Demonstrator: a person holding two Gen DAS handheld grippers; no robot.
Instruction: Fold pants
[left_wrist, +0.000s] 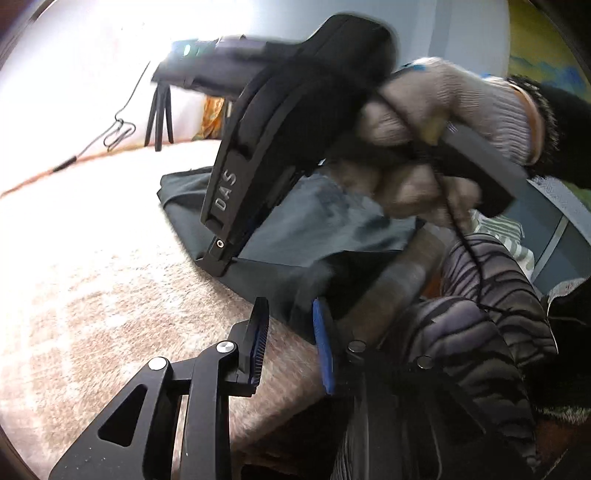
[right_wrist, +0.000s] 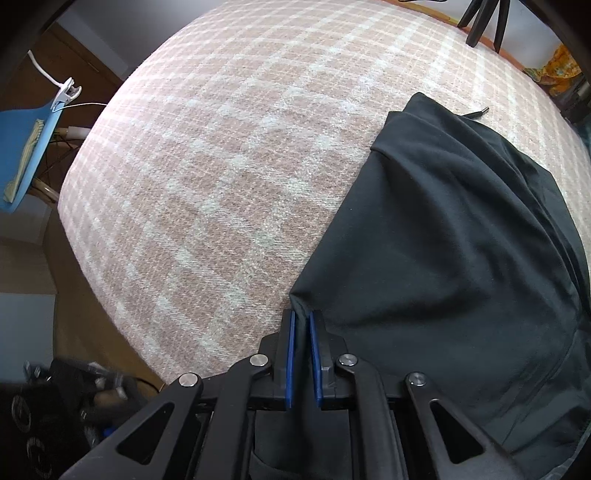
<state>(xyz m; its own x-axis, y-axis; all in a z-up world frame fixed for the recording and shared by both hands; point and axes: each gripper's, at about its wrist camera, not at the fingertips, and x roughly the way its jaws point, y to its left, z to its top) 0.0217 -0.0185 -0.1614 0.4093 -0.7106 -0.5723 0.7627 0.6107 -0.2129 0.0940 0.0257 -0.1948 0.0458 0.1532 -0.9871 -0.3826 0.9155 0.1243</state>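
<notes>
Black pants (right_wrist: 443, 240) lie on a pink and white checked bedspread (right_wrist: 221, 166), spreading to the right and far side. My right gripper (right_wrist: 302, 354) is shut on a near corner of the pants, with fabric pinched between its blue pads. In the left wrist view the pants (left_wrist: 314, 225) lie ahead, and the right gripper's tip (left_wrist: 219, 258) touches their near edge, held by a gloved hand (left_wrist: 443, 122). My left gripper (left_wrist: 291, 343) is open and empty, just short of the pants' near edge.
A black tripod (right_wrist: 484, 18) stands at the bed's far edge. A blue chair (right_wrist: 26, 147) with a white clip stands left of the bed. The person's striped-trousered leg (left_wrist: 480, 314) is at the right. A cable (left_wrist: 110, 136) lies on the far bedspread.
</notes>
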